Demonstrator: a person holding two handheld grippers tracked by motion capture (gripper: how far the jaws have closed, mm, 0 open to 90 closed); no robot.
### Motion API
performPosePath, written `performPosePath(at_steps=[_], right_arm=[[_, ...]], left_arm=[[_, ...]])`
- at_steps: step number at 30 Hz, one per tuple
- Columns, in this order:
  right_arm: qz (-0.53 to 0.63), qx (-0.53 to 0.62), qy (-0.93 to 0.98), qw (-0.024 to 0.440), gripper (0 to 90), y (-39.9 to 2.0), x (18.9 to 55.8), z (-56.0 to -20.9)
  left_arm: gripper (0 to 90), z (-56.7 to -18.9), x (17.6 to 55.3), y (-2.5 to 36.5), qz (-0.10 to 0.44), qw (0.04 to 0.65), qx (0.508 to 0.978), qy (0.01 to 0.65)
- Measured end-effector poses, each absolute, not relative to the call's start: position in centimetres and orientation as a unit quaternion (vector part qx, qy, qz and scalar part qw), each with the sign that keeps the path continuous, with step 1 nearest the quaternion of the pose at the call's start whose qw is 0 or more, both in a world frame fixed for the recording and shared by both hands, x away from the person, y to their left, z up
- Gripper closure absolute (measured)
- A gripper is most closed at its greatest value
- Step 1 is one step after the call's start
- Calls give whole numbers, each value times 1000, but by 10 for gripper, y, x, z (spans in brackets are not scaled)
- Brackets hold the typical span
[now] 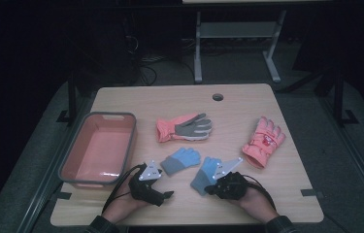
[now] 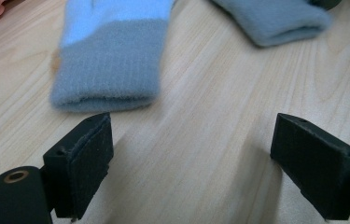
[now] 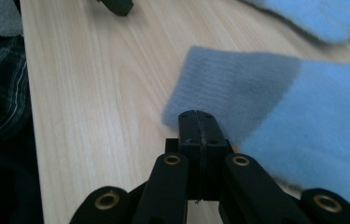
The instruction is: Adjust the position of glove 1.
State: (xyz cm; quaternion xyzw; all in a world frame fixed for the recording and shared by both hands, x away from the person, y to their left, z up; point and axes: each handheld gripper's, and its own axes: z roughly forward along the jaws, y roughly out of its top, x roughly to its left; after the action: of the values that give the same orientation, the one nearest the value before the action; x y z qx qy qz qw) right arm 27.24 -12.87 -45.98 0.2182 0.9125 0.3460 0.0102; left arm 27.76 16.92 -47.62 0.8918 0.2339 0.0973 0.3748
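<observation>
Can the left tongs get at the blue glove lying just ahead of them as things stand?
Probably yes: the left tongs stand open, only bare table before the blue glove's grey cuff.

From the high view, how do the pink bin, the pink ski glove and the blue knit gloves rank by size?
1. Pink bin, clearly largest.
2. Pink ski glove.
3. Blue knit gloves: left glove and right glove look about alike; the right one is partly hidden, so I won't rank them.

Dim room, grey carpet floor (image 1: 315,145), white-legged desk (image 1: 238,34) behind
</observation>
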Motion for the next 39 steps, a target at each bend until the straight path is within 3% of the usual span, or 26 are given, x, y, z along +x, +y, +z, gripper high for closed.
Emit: performPosePath(at_steps=[4,5,7,9,10,14,18,26,30,31,33,36,39], right_arm=[[354,226,908,9,900,-129,274,-458],[362,231,903,21,825,-138,275,-458],[365,238,900,26,781,-141,274,-457],[372,269,887,55,572,-160,274,-456],[372,269,887,55,572,-160,274,-456],[380,304,870,85,378,-186,273,-458],[374,330,860,109,291,-206,270,-462],[367,339,859,116,253,-211,271,-472],[358,333,864,123,222,-210,270,-476],[363,331,863,120,221,-209,271,-477],[364,331,863,117,213,-209,271,-477],[380,321,859,119,177,-209,272,-481],[379,319,861,119,175,-209,273,-481]], left_arm=[[125,-476,278,169,97,374,892,234],[124,-477,277,169,98,377,890,238],[124,-477,277,169,99,377,891,234],[124,-476,278,168,97,373,892,235],[124,-475,278,167,97,370,894,235],[134,-470,278,164,91,361,896,243],[135,-458,282,160,94,376,887,250],[221,-445,306,147,89,370,883,275],[341,-442,324,145,89,372,873,301],[411,-441,331,145,88,367,872,312],[429,-440,336,144,95,364,870,318],[543,-439,346,144,103,354,869,329],[598,-441,353,145,113,345,871,332]])
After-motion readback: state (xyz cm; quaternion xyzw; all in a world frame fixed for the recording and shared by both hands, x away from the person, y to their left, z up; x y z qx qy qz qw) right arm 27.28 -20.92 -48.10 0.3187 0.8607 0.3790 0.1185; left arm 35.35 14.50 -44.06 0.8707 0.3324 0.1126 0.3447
